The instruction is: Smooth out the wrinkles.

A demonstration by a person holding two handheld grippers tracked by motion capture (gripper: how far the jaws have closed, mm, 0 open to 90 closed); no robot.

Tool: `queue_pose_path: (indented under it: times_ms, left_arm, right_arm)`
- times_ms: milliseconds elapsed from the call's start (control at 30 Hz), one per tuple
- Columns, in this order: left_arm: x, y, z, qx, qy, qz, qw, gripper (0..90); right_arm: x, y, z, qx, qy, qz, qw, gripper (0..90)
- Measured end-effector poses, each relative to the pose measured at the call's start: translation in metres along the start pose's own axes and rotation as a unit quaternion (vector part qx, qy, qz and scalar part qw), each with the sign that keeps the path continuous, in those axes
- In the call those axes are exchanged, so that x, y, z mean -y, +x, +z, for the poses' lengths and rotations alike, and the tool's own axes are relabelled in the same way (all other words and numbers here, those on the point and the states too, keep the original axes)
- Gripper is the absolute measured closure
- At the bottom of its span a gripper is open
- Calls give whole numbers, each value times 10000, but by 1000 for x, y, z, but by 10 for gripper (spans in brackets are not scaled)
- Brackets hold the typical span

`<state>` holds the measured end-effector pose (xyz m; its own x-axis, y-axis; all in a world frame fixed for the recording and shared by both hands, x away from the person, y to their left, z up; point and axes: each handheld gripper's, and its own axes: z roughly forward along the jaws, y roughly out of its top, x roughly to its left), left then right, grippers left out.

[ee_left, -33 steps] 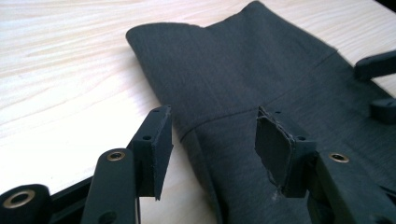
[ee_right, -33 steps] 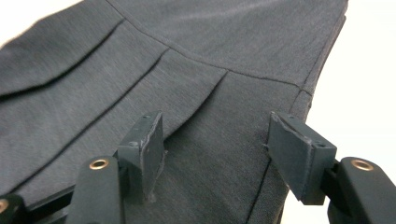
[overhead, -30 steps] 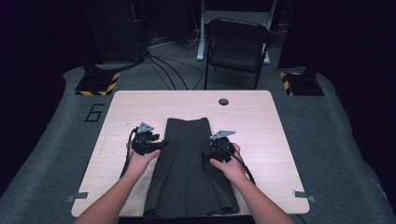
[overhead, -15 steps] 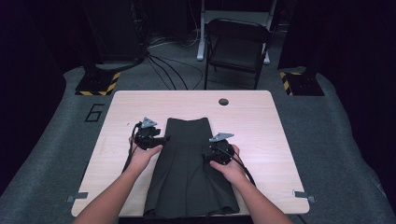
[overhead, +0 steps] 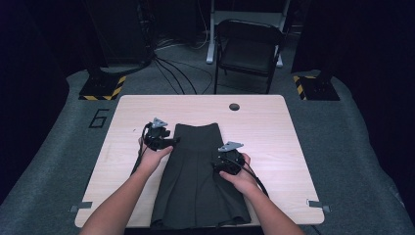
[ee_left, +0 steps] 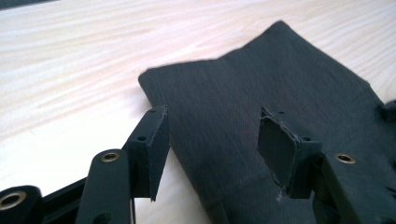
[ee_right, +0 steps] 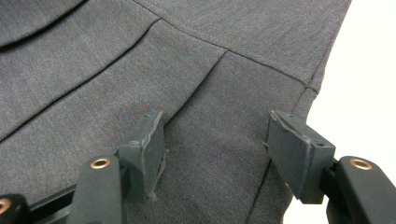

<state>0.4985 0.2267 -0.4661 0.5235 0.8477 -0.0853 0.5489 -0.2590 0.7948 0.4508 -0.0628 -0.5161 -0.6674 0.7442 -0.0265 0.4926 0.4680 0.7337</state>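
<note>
High view is showing a dark pleated skirt [overhead: 198,181] lying flat on the table [overhead: 293,147], its hem at the near edge. The right gripper [overhead: 226,161] is hovering over the skirt's right side, jaws apart, nothing clamped. Compared with a second earlier, the left gripper [overhead: 161,142] is sitting farther up the left edge, near the waistband corner, its jaws having just been opening and straddling that edge unpinched, probably lining up a fold. Bare tabletop is lying open beyond and on both sides.
</note>
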Motion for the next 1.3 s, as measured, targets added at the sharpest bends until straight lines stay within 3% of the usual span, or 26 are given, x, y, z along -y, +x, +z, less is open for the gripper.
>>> queue_pose_path:
  times_ms: [300,400,433,500,567,733,767,900,933,1067,1133,1300]
  left_arm:
    - [-15,6,16,-89,105,4,9999,433]
    - [-16,8,23,-159,146,5,9998,433]
    - [-16,9,25,-183,190,51,9996,433]
    - [-15,11,30,-191,275,136,9993,435]
    - [-15,12,34,-187,282,69,9994,439]
    - [-17,16,45,-303,321,-74,9990,450]
    - [-17,18,46,-305,363,-2,9989,452]
    - [-17,20,54,-373,453,-56,9983,452]
    - [-17,20,57,-387,375,-163,9984,451]
    - [-17,21,61,-395,450,-133,9981,446]
    - [-16,23,63,-402,450,-129,9981,442]
    - [-14,25,69,-417,460,-249,9978,430]
  right_arm:
    - [-1,0,0,41,11,96,9999,408]
    - [0,0,-1,48,25,24,10000,409]
    - [0,1,0,67,-3,153,9999,409]
    - [1,1,0,67,-51,107,9999,411]
    - [2,-1,0,56,-49,-24,10000,412]
    - [3,1,-1,96,-55,108,9999,419]
    - [3,1,-1,103,-67,90,9999,419]
    - [3,2,-1,139,-93,119,9998,420]
    - [3,3,0,165,-107,153,9997,421]
    - [4,1,-1,117,-129,31,9998,422]
    - [5,3,-1,121,-121,137,9998,422]
    - [5,2,-1,120,-119,80,9998,423]
